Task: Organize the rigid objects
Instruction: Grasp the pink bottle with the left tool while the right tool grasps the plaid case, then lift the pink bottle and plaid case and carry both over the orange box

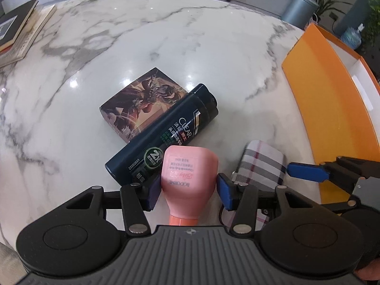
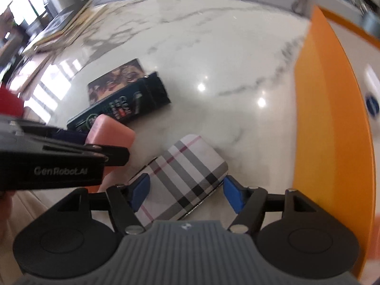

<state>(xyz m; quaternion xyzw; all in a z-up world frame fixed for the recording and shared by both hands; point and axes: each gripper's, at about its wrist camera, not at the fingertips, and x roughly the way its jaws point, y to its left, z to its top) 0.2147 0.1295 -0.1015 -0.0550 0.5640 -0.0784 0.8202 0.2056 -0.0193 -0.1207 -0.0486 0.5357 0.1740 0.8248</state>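
Gripping the pink bottle (image 1: pixel 188 178), the left gripper (image 1: pixel 187 190) had both pads against its sides, cap end toward the camera, so clamped on it. That bottle sat at 6 o'clock on the marble table (image 1: pixel 142 47), just beside the dark shampoo bottle (image 1: pixel 166 133), which lay on its side against the illustrated box (image 1: pixel 142 102) near centre. Right gripper (image 2: pixel 185 193) straddled the plaid case (image 2: pixel 185 178); its left pad looked at or near the case's edge, the right pad stood clear with a gap, so jaws apart, not gripping. Case lay flat at 5 o'clock in the left view, near the orange box (image 1: pixel 315 95) at 3 o'clock. Books (image 1: pixel 19 30) were stacked at 10 o'clock, well apart. Step judged: pickup stage, nothing visibly in the orange box yet. Next move likely called for lifting the pink bottle clear of the shampoo bottle and carrying it to the orange box, while the right closed squarely on the case.
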